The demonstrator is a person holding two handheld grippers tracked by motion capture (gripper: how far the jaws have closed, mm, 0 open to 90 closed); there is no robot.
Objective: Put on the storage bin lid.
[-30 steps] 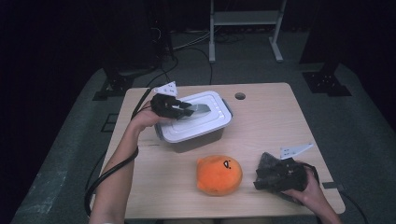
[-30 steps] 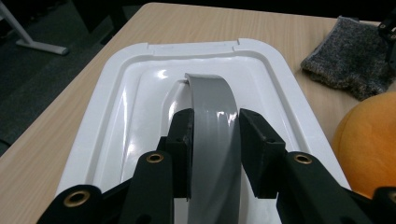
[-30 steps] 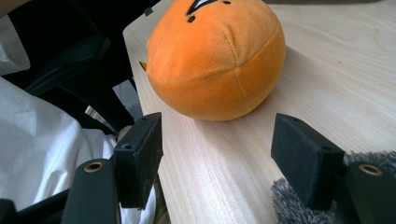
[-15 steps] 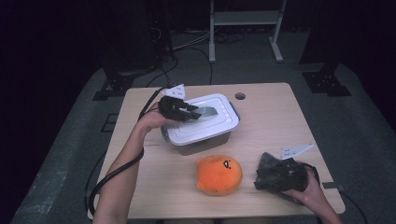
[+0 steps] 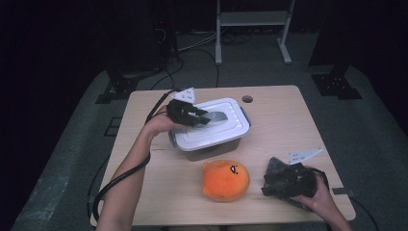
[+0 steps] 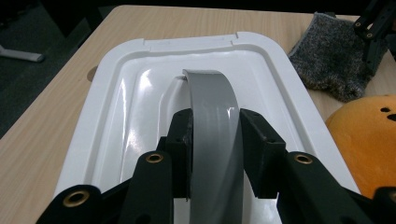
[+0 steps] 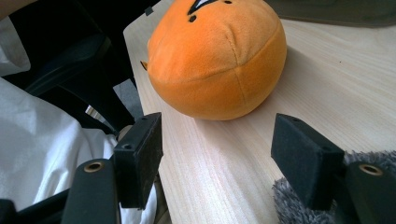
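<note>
Pale wood-grain bench [image 5: 288,125]; at its centre, a rectangular glossy white plastic lidded box [image 5: 211,137]. At 5 o'clock of it, a round orange plush [image 5: 226,179]. Left hand-held gripper [image 6: 215,154] clenches the lid's curved grey handle [image 6: 212,116]; right hand-held gripper [image 7: 224,154] released, beside grey fuzzy cloth [image 7: 299,210].

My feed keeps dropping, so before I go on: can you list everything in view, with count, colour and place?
box: 1, clear with a white lid, middle of the table.
lid handle: 1, grey, raised on the lid, clamped in the left gripper's jaws.
plush toy: 1, orange, near edge of the table, in front of the box.
cloth: 1, grey and fuzzy, near right corner, under the right gripper.
table: 1, light wood, with a round hole at the far edge.
rack: 1, white, on the floor behind the table.
left gripper: 1, black, over the lid.
right gripper: 1, black, jaws open, pointing at the plush toy.
</note>
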